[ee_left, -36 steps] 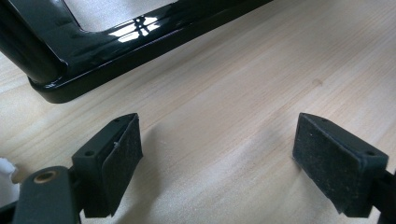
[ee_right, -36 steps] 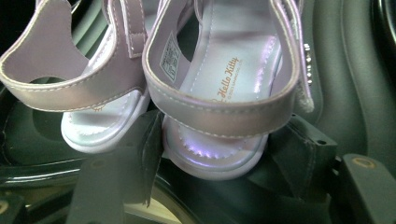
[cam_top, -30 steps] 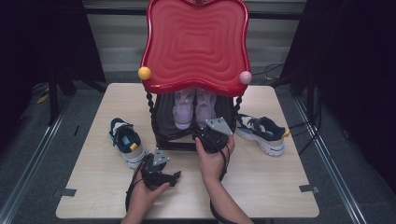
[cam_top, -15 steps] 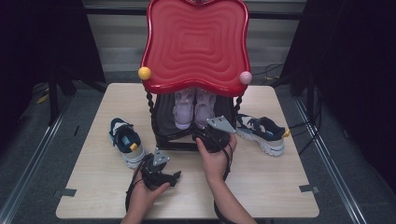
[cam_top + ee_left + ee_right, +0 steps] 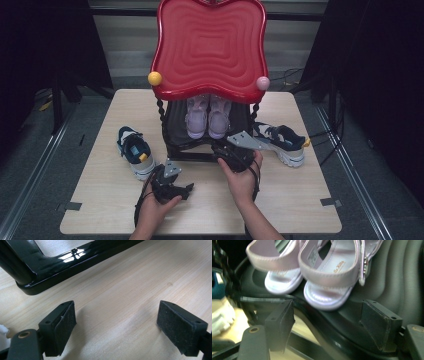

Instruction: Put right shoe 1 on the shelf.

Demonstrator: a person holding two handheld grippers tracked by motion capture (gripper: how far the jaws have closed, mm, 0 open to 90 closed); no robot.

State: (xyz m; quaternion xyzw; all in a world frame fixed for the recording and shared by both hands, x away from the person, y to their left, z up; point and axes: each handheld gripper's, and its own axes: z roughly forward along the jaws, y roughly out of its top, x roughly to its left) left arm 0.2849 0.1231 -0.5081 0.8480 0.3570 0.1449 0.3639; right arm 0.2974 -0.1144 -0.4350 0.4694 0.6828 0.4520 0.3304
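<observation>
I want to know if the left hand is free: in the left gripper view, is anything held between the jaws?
No. The left gripper has its jaws wide apart over the bare wooden table, nothing between them.

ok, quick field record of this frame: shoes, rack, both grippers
sandals: pale pink pair side by side on the rack's lower shelf
rack: black frame under a red wavy top
left sneaker: on table, left of rack
right sneaker: on table, right of rack
left gripper: open, nothing between jaws, above bare table
right gripper: open, jaws just been opening, nothing between them, at shelf edge below the sandals
</observation>
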